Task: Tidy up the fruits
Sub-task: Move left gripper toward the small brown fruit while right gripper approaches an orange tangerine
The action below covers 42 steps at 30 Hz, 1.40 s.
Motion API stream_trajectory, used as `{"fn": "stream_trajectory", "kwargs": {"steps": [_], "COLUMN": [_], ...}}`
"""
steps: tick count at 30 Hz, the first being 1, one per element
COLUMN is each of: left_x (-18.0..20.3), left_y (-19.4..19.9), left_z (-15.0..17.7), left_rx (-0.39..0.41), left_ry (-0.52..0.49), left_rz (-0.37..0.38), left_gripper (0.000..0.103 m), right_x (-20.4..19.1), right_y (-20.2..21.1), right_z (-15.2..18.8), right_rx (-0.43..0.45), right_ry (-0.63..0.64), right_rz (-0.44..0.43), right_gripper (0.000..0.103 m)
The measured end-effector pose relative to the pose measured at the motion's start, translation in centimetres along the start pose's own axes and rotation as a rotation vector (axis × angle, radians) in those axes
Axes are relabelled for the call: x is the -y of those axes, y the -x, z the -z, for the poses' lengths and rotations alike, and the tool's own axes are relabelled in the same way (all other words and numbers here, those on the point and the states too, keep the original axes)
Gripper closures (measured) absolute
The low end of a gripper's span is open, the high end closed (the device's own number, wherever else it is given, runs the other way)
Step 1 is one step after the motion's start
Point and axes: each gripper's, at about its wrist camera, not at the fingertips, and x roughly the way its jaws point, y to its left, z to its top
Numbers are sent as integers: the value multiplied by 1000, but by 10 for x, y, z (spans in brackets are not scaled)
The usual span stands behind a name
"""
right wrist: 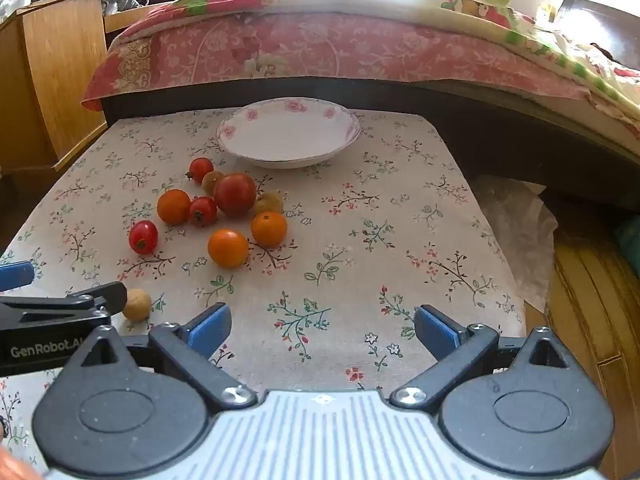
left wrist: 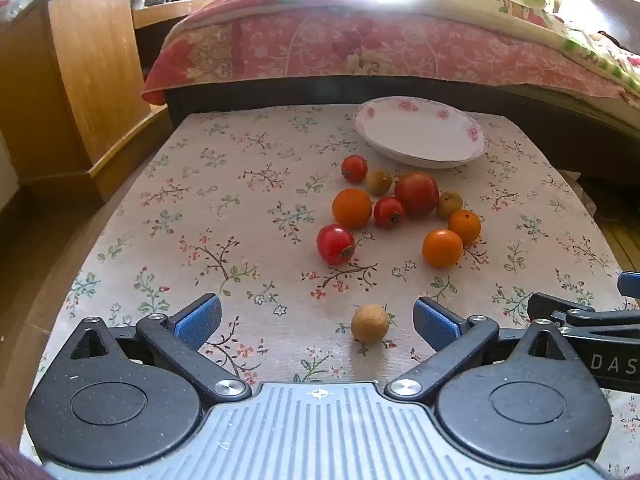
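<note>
A white flowered plate (left wrist: 420, 136) (right wrist: 288, 136) sits empty at the far side of the flowered table. In front of it lies a cluster of several fruits: red tomatoes such as a large one (left wrist: 416, 193) (right wrist: 235, 193), oranges (left wrist: 442, 248) (right wrist: 228, 248) and small brownish fruits. One tan round fruit (left wrist: 370, 323) (right wrist: 137, 305) lies apart, near the front. My left gripper (left wrist: 316, 322) is open, with the tan fruit on the table between its fingers. My right gripper (right wrist: 322, 330) is open and empty over bare cloth to the right of the fruits.
The table (right wrist: 400, 220) is covered with a floral cloth. A bed with a red quilt (left wrist: 360, 44) stands right behind it. A wooden cabinet (left wrist: 80, 80) stands at the left. The wooden floor (right wrist: 592, 320) drops off at the right.
</note>
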Motion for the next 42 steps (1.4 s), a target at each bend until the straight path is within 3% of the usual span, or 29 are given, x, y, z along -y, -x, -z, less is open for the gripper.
{"fn": "stream_trajectory", "kwargs": {"steps": [42], "left_x": [0], "left_y": [-3], "left_z": [5], "left_rx": [-41], "left_ry": [-1], "left_rz": [-5], "left_gripper": [4], "right_x": [-3], "right_y": [-4], "right_z": [6], "right_rx": [-36], "right_ry": [23], "right_rz": [-17], "right_gripper": [3]}}
